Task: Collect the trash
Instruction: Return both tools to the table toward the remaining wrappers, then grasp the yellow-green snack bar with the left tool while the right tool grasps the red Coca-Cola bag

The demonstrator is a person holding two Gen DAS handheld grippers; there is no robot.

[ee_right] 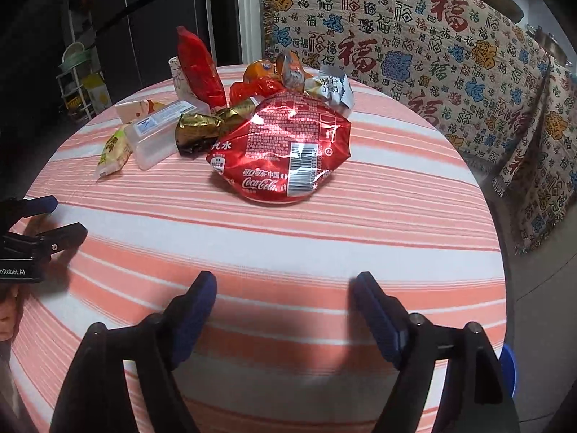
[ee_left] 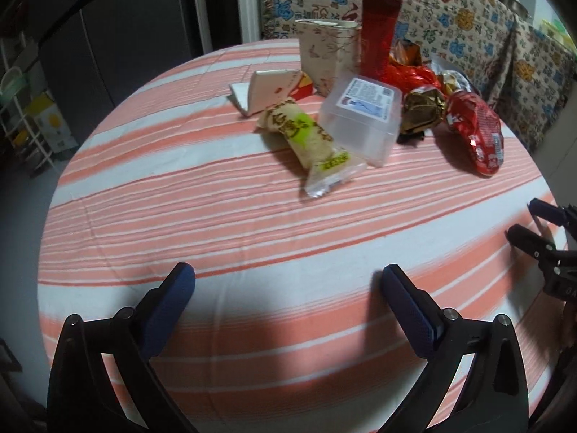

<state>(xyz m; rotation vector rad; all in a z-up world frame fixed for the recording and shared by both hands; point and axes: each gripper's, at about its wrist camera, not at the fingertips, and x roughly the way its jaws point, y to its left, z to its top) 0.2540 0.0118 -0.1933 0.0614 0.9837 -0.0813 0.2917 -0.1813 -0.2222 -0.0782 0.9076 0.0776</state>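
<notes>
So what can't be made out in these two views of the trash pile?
- Where the trash goes: no bin or bag in either view.
- Paper cup: right wrist view, mostly hidden behind the tall red wrapper.
- Orange wrappers: left wrist view, hidden behind the red wrapper, blurred.
- Clear box label: both views, print too small.

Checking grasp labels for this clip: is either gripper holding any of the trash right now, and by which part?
Nothing is held. The left gripper and right gripper are both open over bare striped tablecloth, short of the trash pile.
</notes>
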